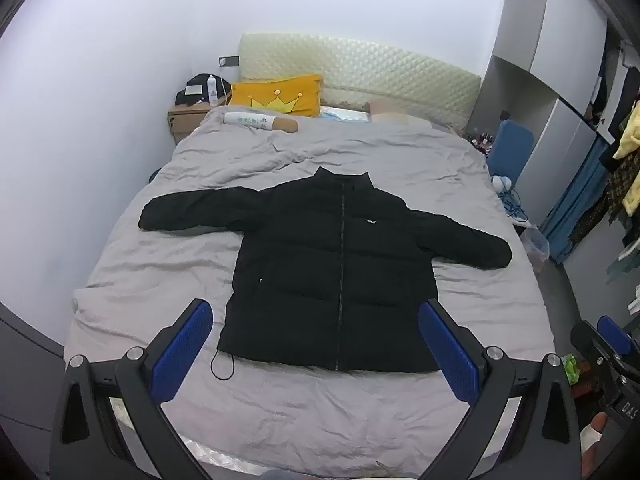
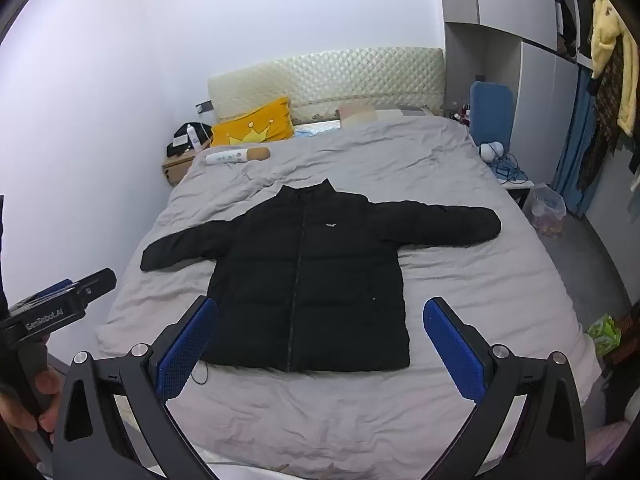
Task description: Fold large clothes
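A black puffer jacket lies flat, front up and zipped, on the grey bed cover, with both sleeves spread out to the sides. It also shows in the right wrist view. My left gripper is open and empty, held above the foot of the bed, short of the jacket's hem. My right gripper is open and empty at about the same height and distance. The left gripper's body shows at the left edge of the right wrist view.
A yellow crown pillow and a white bottle lie near the quilted headboard. A nightstand stands at the far left. A blue chair, a bin and hanging clothes are on the right.
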